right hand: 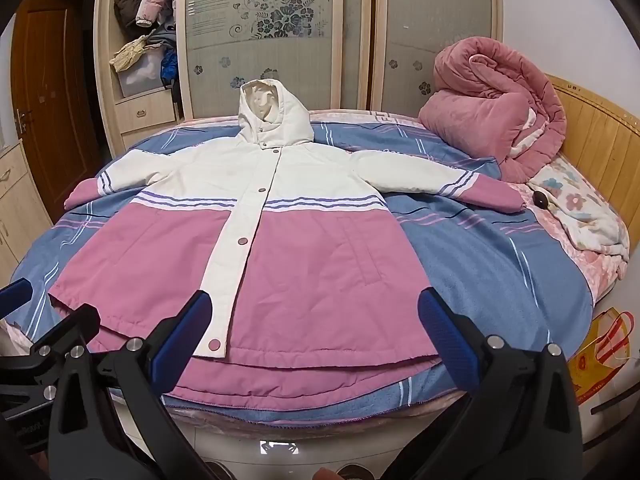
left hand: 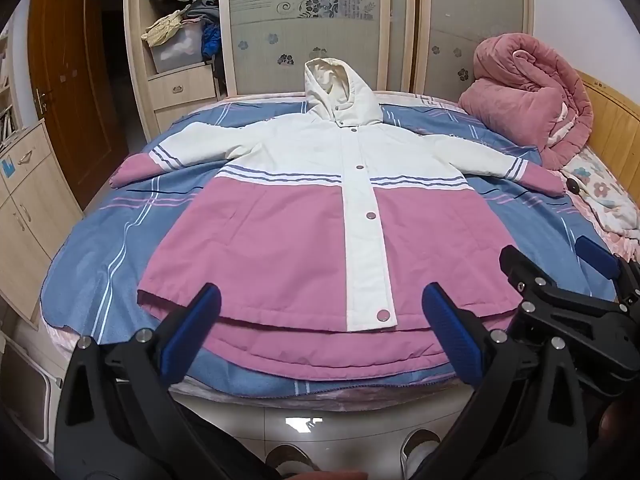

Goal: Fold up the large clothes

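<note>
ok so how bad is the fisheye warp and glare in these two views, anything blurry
Left wrist view: strong fisheye bend, the wardrobe bows, dark corners; the jacket is sharp, a small ceiling-light reflection on the floor below. Right wrist view: the same bend and dark corners, the jacket evenly lit with soft shadows, glare only on the floor; the hand at the bottom edge is blurred.

A rolled pink quilt point(left hand: 528, 96) sits at the bed's point(left hand: 100, 248) far right corner. Behind stand a frosted-door wardrobe point(left hand: 304, 20) and a brown door point(left hand: 68, 92).
</note>
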{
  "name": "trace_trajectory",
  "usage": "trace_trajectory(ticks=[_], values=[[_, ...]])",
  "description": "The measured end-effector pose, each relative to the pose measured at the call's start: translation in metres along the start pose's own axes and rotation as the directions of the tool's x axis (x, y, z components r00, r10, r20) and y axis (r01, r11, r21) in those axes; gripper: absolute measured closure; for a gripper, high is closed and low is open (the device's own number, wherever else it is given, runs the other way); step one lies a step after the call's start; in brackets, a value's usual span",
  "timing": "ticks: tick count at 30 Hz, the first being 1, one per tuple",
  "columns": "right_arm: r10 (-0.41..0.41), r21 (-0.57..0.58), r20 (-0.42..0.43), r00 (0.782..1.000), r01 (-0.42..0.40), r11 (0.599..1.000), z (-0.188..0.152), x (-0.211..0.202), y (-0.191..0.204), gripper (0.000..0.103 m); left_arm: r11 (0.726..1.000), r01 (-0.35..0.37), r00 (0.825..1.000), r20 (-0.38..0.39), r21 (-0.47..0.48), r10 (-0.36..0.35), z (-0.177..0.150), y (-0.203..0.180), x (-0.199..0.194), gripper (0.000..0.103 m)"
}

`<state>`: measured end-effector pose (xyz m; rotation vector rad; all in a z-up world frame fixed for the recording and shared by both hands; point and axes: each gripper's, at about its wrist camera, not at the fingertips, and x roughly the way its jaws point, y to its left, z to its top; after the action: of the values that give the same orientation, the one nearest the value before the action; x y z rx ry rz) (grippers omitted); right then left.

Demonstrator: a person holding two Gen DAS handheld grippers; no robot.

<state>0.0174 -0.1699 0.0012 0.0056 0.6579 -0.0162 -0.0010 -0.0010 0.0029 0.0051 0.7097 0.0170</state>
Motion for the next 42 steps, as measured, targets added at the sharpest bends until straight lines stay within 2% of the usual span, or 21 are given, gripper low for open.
trace_trajectory(ticks=[42], values=[[0.000, 0.007, -0.001, 1.000, 0.000, 1.000, -0.0029, 0.0058, -0.0008, 0.001, 1.000, -0.003, 1.000, -0.003, 0.006, 0.003, -0.0017, 0.0037, 0.0018, 0.002]])
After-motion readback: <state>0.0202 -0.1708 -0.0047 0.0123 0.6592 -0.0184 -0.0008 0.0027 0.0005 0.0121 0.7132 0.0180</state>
